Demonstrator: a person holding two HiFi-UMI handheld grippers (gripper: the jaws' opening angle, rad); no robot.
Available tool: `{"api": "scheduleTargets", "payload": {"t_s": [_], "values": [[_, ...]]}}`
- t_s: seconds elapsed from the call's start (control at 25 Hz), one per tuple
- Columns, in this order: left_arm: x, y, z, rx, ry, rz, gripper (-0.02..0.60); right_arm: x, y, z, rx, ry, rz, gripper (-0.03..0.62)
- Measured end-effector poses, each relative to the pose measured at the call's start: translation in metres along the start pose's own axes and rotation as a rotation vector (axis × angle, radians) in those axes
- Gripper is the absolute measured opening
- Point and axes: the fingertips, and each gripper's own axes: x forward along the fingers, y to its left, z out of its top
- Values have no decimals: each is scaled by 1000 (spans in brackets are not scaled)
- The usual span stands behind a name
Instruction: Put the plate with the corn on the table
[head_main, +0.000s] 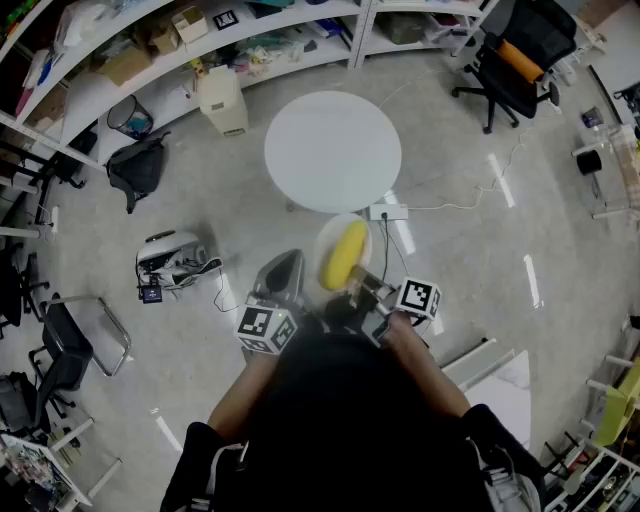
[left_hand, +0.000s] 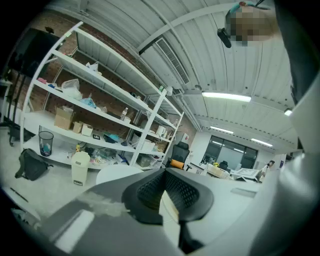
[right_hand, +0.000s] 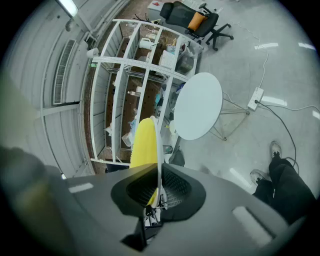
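In the head view, the plate (head_main: 326, 236) with the corn (head_main: 345, 255) is up in the air, near the round white table (head_main: 333, 150) but not over it yet. The right hand-held gripper (head_main: 365, 285) holds it. The left hand-held gripper (head_main: 280, 278) is beside it, not touching.

In the left gripper view, the jaws look closed, with nothing in them.

In the right gripper view, the jaws pinch the plate's rim. I think it is best to keep the plate flat so the corn stays on, then move slowly over the table.
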Motion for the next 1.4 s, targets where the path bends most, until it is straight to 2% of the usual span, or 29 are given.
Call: {"api": "scheduleTargets", "payload": {"t_s": [0.28,0.76,1.4], "values": [[-4,-4,-2,-9,10,0,5,-9,-5,-3,26,-12,-46,29],[-8,-3,6,-6,-12,-8,5,-5,2,-3,17,-28,-9,29],[-20,26,29,-4,-56,-33,5,10,11,-20,15,-76,-22,29]]}}
